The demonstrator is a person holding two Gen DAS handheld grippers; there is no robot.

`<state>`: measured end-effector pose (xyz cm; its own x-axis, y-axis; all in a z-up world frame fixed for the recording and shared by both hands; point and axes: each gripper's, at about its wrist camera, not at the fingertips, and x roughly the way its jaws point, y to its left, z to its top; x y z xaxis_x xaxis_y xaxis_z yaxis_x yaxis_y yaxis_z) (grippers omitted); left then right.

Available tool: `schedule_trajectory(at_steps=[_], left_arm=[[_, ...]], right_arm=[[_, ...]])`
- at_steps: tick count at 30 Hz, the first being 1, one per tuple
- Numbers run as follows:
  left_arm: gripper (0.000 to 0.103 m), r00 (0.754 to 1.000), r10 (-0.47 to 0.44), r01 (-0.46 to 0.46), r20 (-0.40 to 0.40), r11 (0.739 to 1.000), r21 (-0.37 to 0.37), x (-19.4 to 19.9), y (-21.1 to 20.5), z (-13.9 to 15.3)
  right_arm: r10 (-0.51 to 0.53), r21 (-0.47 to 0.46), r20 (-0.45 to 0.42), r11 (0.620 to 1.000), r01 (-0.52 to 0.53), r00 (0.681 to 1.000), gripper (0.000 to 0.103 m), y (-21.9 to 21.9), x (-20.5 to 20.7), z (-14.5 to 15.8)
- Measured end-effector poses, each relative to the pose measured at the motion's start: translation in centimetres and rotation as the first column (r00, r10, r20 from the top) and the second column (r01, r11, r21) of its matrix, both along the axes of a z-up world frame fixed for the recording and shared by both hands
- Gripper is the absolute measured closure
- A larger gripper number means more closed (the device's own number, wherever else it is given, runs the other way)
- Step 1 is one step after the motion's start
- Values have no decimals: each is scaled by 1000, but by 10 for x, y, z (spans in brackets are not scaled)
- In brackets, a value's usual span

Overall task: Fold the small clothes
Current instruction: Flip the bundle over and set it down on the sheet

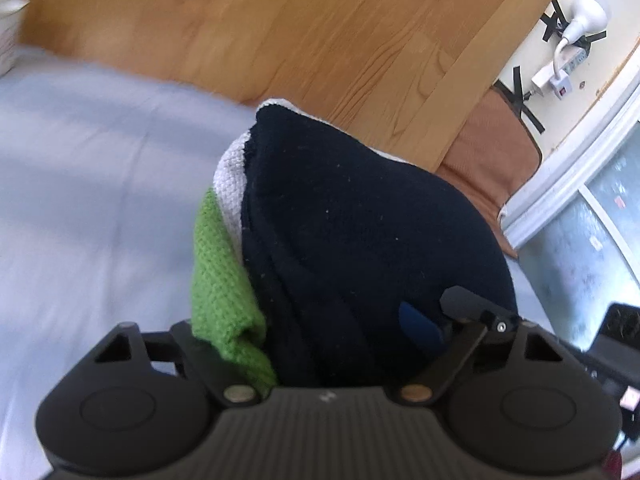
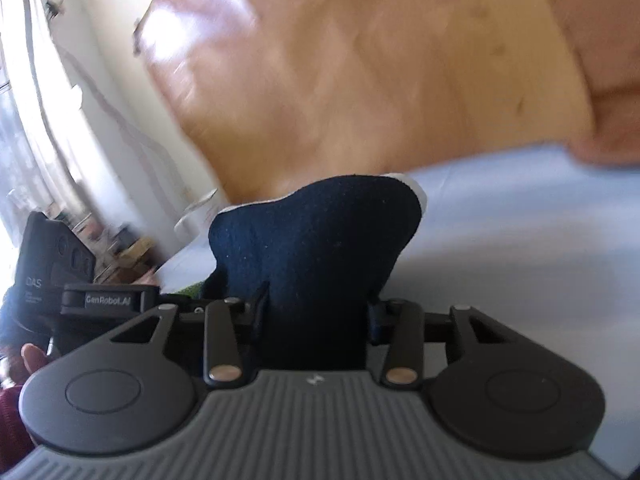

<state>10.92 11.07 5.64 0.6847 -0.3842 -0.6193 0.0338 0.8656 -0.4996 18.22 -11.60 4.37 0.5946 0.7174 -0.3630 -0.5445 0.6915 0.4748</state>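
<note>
A small knit garment [image 1: 360, 232], dark navy with a white band and a green part [image 1: 220, 280], is bunched between the fingers of my left gripper [image 1: 316, 336], which is shut on it and holds it above the pale blue sheet [image 1: 80, 184]. In the right wrist view the same navy garment [image 2: 320, 248] stands up between the fingers of my right gripper [image 2: 316, 312], which is also shut on it. The other gripper [image 2: 100, 300] shows at the left of that view, close by. Most fingertips are hidden by the cloth.
A wooden headboard [image 1: 280, 28] runs behind the bed. A brown pillow [image 1: 492, 148] lies at the right by the wall. A white lamp and power strip [image 1: 576, 36] are taped to the wall. A window frame [image 1: 580, 160] is at the far right.
</note>
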Motion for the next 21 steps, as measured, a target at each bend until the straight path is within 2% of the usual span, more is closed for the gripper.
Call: schedule_trajectory(at_steps=[6,10,11,12,14,16,21], left_arm=[[21,995,-31,21,91,994,103,102,-43,21],[21,999,-14,5,50,984,177,149,-66,2],[15,999,-5,-2,32,976,217,155,-71,-7],[11,999,1,-11,41,971,241,155,-74,-13],[7,996,25,-48,91,965,260,145,-78,-17],[7,994,36,-62,100,961,271,137,-81,-17],[6,986,110,-145,125,937,319,89,-77,-12]], right_arm=[[-142,25,114,990,140,983,57,-30,71,0],[-228,-5,60,974,229,972,56,-38,116,-20],[-249,-35,35,967,251,968,53,-36,124,-28],[-271,-66,2,960,271,962,47,-34,129,-35],[-273,-15,-53,962,273,960,44,-44,131,-37],[-280,13,-71,959,282,957,39,-49,128,-39],[-323,6,-55,946,324,945,29,-47,115,-34]])
